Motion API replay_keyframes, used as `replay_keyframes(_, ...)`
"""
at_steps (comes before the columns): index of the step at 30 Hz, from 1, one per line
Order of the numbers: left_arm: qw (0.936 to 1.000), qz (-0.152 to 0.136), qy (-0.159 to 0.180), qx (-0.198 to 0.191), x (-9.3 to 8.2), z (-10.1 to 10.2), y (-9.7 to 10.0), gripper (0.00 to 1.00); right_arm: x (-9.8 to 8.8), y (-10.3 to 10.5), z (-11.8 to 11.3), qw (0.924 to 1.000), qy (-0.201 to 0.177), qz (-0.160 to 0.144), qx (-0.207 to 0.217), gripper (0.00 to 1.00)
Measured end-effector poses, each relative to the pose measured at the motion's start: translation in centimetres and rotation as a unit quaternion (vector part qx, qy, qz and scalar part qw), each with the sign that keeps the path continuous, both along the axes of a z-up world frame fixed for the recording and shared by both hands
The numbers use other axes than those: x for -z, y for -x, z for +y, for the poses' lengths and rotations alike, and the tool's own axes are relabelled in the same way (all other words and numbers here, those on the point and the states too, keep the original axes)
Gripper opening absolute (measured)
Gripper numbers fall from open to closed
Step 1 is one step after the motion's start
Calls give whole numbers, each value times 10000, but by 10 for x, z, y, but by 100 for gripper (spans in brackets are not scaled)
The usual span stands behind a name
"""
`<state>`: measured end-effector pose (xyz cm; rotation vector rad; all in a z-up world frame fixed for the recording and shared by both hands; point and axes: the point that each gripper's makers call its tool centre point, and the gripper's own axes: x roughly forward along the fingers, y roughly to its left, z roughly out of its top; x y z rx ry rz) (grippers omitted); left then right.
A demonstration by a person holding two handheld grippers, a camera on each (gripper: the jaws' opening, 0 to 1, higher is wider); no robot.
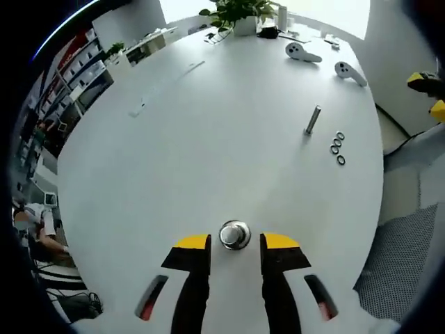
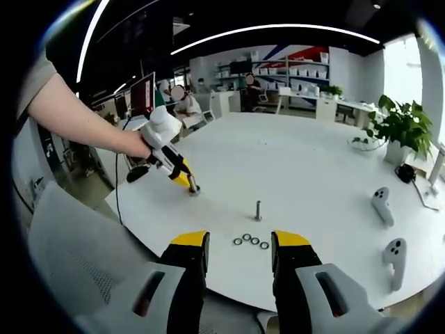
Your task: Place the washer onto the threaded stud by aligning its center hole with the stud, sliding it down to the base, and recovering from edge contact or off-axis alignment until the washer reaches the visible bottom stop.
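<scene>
White counter (image 2: pixel 313 181) carried four washers (image 2: pixel 250 241) near its edge beside the upright stud (image 2: pixel 258 210). Both grippers' fingers were held apart, empty. One washer should be pinched by its rim, kept level.

**No legible writing**

No text, label, brand, number or sign can be read in either view. In the right gripper view, the far wall (image 2: pixel 278 59) at about twelve o'clock carries red and blue stripes, but no letters resolve on it. The shelves (image 1: pixel 66 76) at about ten o'clock in the left gripper view hold boxes too small and blurred to read.
</scene>
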<state>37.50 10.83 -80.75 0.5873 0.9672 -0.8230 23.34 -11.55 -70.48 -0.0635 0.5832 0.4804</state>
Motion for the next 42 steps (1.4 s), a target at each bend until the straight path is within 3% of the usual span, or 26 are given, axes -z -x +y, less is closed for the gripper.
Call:
replay_keyframes(6, 9992, -219, 342, 14, -17, -4, 14, 27, 1, 2, 2, 10000, 26, 31, -77, 38)
replay_keyframes(10, 9986, -332, 400, -39, -27, 0, 21, 27, 1, 2, 5, 9999, 41, 24, -142, 38)
replay_keyframes(14, 9956, -407, 806, -263, -38, 1, 27, 27, 2, 3, 6, 9998, 64, 58, -197, 38)
replay_keyframes(22, 9908, -615, 1143, -381, -52, 1, 43, 27, 1, 4, 7, 9997, 42, 41, -232, 38)
replay_keyframes(25, 9904, -692, 1116, -422, -55, 8, 55, 27, 2, 4, 11, 9994, 54, 48, -345, 38)
replay_keyframes(33, 9827, -892, 1478, -667, -81, 10, 84, 27, 2, 5, 11, 9995, 9, 88, -303, 38)
replay_keyframes(39, 9787, -1085, 1669, -504, -98, 6, 101, 28, 2, 5, 11, 9995, -23, 82, -309, 38)
replay_keyframes(42, 9742, -1146, 1847, -610, -106, 10, 110, 28, 2, 5, 10, 9996, 6, 79, -278, 38)
